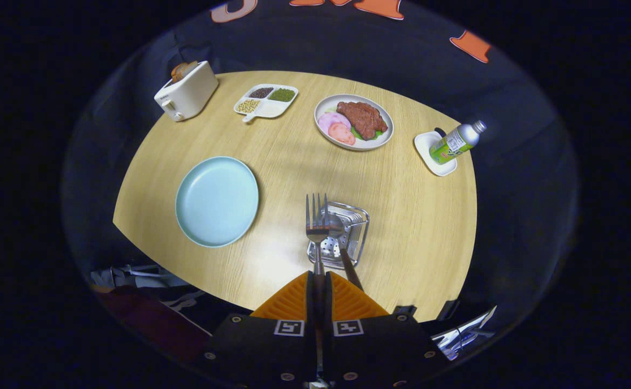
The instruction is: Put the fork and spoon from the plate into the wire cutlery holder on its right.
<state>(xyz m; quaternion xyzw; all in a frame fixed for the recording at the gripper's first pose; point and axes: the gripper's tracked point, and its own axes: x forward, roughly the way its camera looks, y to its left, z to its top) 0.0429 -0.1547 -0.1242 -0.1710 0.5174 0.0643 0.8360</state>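
Gripper [318,281] clamps fork [317,221]; spoon [338,229] in holder [356,227].

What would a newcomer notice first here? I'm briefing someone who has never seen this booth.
Probably the fork, gripped by its handle in the gripper, tines pointing away, over the wire cutlery holder, where a spoon leans. Next, the bare pale blue plate left of the holder. Beyond lie a dish of meat and a toaster.

fork [316,227]: silver, you hold it by the handle, tines pointing away, head over the holder's left edge
spoon [339,232]: silver, leaning in the holder
holder [347,229]: wire, right of the plate
plate [217,201]: light blue, round, empty
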